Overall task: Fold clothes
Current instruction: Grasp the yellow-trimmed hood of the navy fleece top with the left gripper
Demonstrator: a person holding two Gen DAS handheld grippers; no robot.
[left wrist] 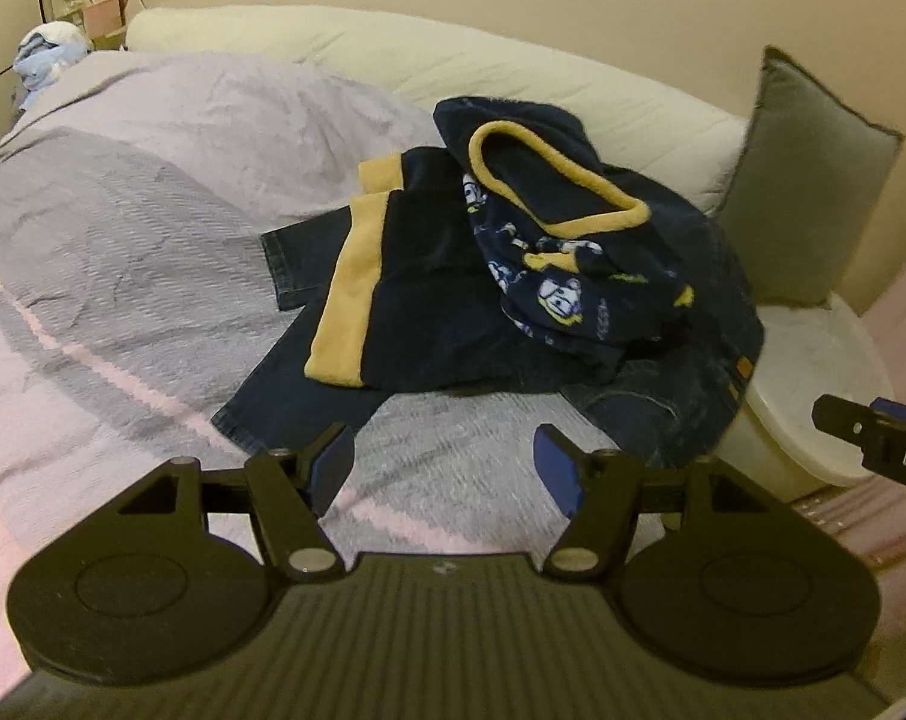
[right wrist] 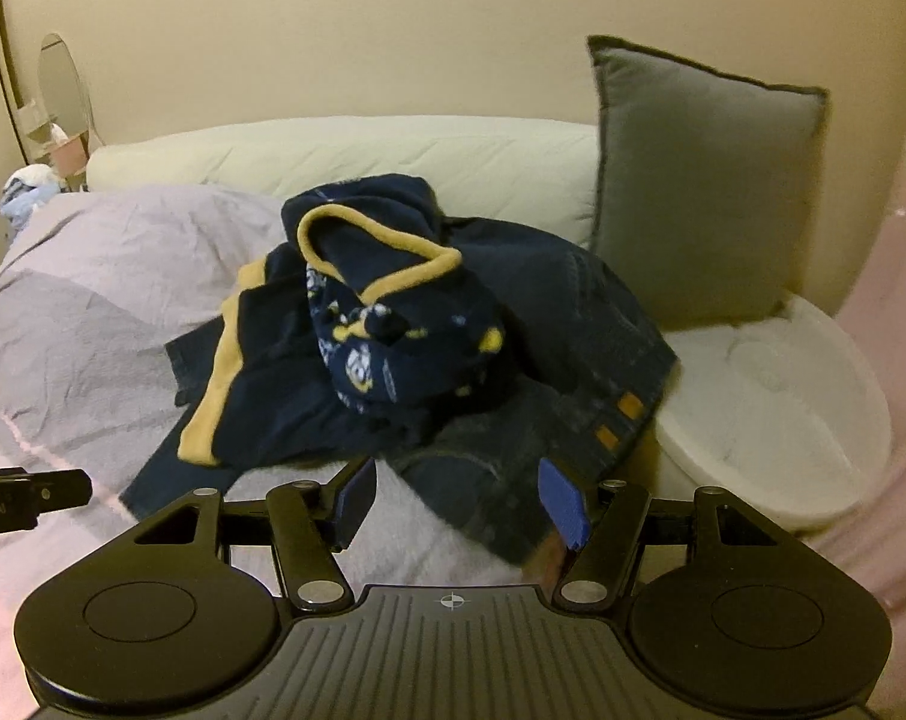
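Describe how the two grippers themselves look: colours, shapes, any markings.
Both the left gripper and the right gripper are matte black, with blue pads on the fingers, round discs on a ribbed base, silver pivot pins and a small crosshair mark. No cables show.

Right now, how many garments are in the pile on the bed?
2 that I can tell apart: a navy fleece garment with yellow trim on top, and dark jeans spread beneath it. More could be hidden in the folds.

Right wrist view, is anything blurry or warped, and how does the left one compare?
Right wrist view: jeans near the right gripper smear with motion blur; fisheye bends the grey cushion. Left wrist view: sharper, dim warm light, dark corner vignetting, curved bed.
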